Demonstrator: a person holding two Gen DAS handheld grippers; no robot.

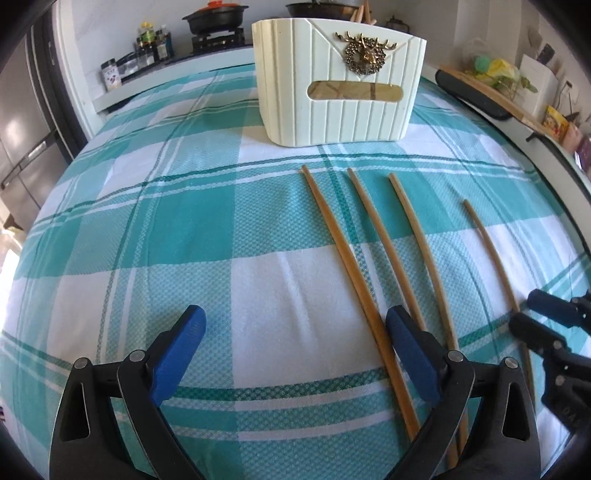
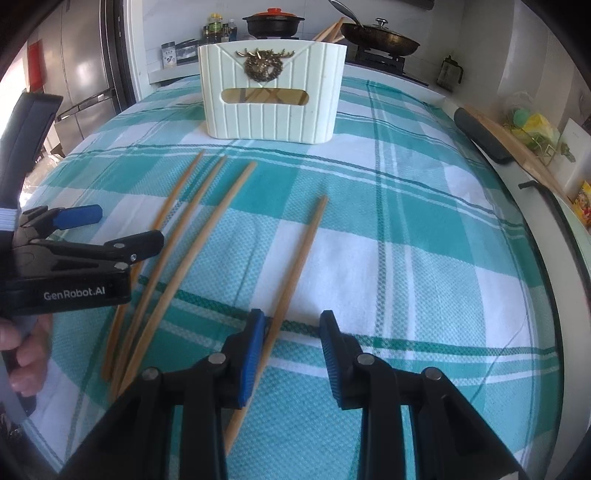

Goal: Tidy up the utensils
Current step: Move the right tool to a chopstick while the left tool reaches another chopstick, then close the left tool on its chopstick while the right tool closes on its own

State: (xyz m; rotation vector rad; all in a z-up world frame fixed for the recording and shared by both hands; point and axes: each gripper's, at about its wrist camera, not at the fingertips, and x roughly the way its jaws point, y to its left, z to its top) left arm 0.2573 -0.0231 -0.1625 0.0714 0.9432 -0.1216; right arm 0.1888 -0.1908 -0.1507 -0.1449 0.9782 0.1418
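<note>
Wooden chopstick (image 2: 295, 273) between right claw (image 2: 291, 325) tips, apart | left claw (image 1: 295, 317) wide apart, empty

Matt wooden chopsticks (image 2: 295, 266) on woven checked tablecloth (image 2: 424, 258); ribbed cream plastic holder (image 2: 273, 110) bearing a shiny metal emblem (image 2: 264, 64).

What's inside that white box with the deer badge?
Through the slot in the white box, crossed wooden sticks show, and stick ends poke above its rim. Its walls hide everything else inside.
</note>
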